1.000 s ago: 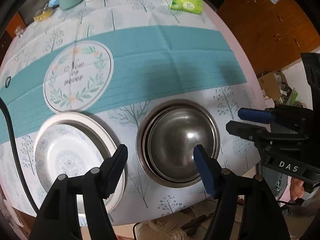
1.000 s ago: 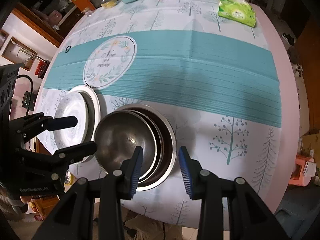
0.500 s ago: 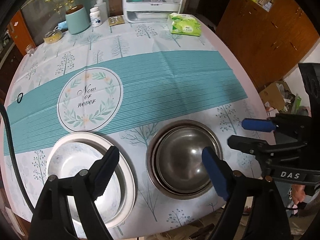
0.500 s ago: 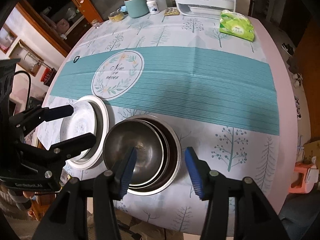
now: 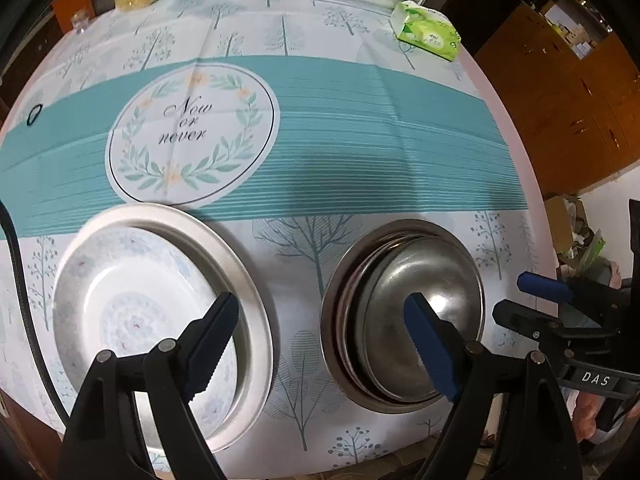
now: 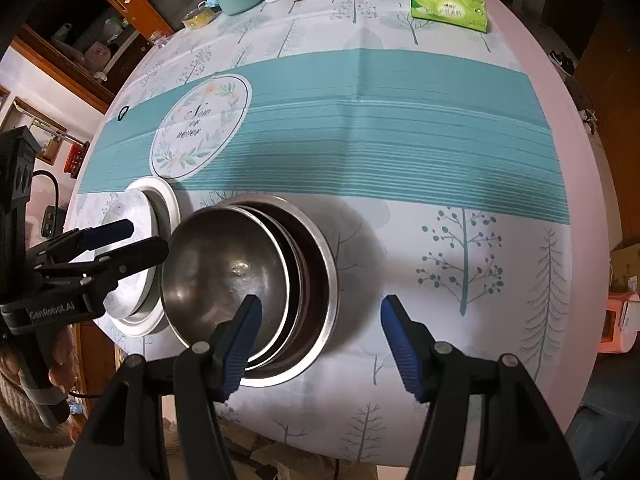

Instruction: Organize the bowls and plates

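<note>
Nearest, the left tongs (image 5: 320,336) hang wide and empty above the gap between the stacked white plates (image 5: 132,304) and the nested steel bowls (image 5: 404,312); the right tongs (image 6: 320,336), jaws just opening and empty, straddle the bowls' right rim; both stacks sit at the surface's (image 5: 360,152) near edge, the green tissue pack (image 5: 428,30) far behind

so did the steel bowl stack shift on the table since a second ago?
No. The steel bowl stack sits beside the same printed tree on the tablecloth, right of the white plates; only the cameras moved.
</note>
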`<action>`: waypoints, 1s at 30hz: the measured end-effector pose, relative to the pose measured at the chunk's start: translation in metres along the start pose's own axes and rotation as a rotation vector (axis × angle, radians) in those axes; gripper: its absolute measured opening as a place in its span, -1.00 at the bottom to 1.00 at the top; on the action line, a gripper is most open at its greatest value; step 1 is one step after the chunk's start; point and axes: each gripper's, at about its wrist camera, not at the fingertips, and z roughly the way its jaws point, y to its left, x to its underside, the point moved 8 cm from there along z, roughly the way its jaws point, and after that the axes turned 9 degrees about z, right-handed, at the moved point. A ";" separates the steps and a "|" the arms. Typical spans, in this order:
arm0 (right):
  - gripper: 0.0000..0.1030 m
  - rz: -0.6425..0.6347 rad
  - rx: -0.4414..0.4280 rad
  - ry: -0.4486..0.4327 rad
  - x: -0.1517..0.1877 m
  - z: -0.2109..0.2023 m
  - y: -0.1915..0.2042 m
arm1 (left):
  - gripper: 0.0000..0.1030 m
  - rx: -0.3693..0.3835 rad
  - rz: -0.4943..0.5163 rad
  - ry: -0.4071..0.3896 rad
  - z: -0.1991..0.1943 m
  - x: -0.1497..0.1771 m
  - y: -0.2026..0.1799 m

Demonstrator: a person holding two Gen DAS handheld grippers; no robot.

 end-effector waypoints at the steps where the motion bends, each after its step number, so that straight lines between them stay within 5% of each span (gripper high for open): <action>1: 0.21 0.005 -0.006 0.005 0.000 0.002 0.000 | 0.62 0.004 -0.002 0.004 0.002 0.000 0.001; 20: 0.21 0.030 -0.002 0.030 0.004 0.020 0.003 | 0.62 0.150 -0.033 0.063 0.024 0.006 0.004; 30: 0.21 0.051 -0.008 0.043 0.005 0.025 0.002 | 0.28 0.247 -0.065 0.104 0.037 0.007 0.009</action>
